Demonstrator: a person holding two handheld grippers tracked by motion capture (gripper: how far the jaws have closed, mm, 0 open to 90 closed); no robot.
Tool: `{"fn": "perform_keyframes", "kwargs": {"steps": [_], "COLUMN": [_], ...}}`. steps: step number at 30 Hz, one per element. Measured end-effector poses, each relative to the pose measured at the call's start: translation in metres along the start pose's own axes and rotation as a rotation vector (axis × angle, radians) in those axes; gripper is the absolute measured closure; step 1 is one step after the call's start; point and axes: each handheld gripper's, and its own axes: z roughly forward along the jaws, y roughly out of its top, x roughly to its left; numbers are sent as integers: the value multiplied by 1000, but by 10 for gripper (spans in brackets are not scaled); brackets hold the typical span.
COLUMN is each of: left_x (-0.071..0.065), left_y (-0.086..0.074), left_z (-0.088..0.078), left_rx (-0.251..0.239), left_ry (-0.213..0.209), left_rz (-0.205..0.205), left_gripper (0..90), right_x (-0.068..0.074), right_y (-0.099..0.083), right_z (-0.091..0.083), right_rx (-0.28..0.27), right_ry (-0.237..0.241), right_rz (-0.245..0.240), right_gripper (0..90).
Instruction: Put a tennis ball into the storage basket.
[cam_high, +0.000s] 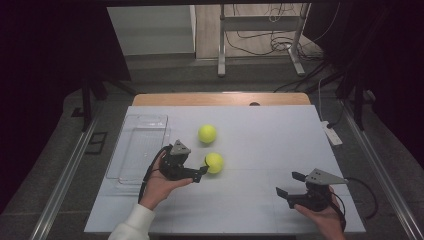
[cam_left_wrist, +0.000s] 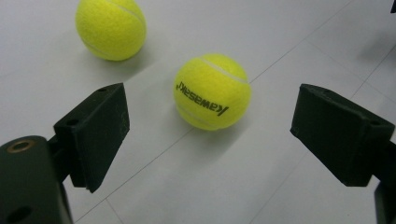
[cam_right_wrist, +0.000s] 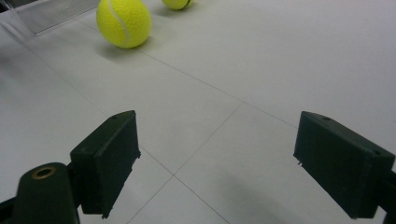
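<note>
Two yellow tennis balls lie on the white table. The far ball (cam_high: 207, 133) sits near the middle; the near ball (cam_high: 214, 162) is closer to me. My left gripper (cam_high: 201, 172) is open, its tips just short of the near ball (cam_left_wrist: 212, 91), which lies ahead of the gap and touches neither jaw. Beyond it to the left rests the far ball (cam_left_wrist: 110, 28). My right gripper (cam_high: 289, 184) is open at the front right, holding nothing. From the right gripper (cam_right_wrist: 215, 163), the near ball (cam_right_wrist: 123, 21) and far ball (cam_right_wrist: 177, 3) appear well ahead.
A clear plastic tray (cam_high: 140, 147) stands at the table's left side, just left of my left hand; its corner (cam_right_wrist: 51, 11) appears in the right gripper view. A white power strip (cam_high: 331, 133) lies off the right edge.
</note>
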Motion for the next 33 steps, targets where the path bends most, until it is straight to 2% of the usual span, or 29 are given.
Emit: {"fn": "perform_keyframes", "kwargs": {"steps": [5, 18, 33], "left_x": [0, -1, 1], "left_y": [5, 9, 14], "left_z": [2, 16, 33], "left_rx": [-1, 33, 77], "left_ry": [-8, -31, -33], "left_rz": [-3, -10, -16], "left_gripper": [123, 121, 119], "right_x": [-1, 0, -1], "right_y": [0, 0, -1], "right_z": [1, 2, 3], "right_rx": [0, 9, 15], "right_ry": [3, 6, 7], "right_rz": [0, -1, 0], "right_gripper": [141, 141, 140]}}
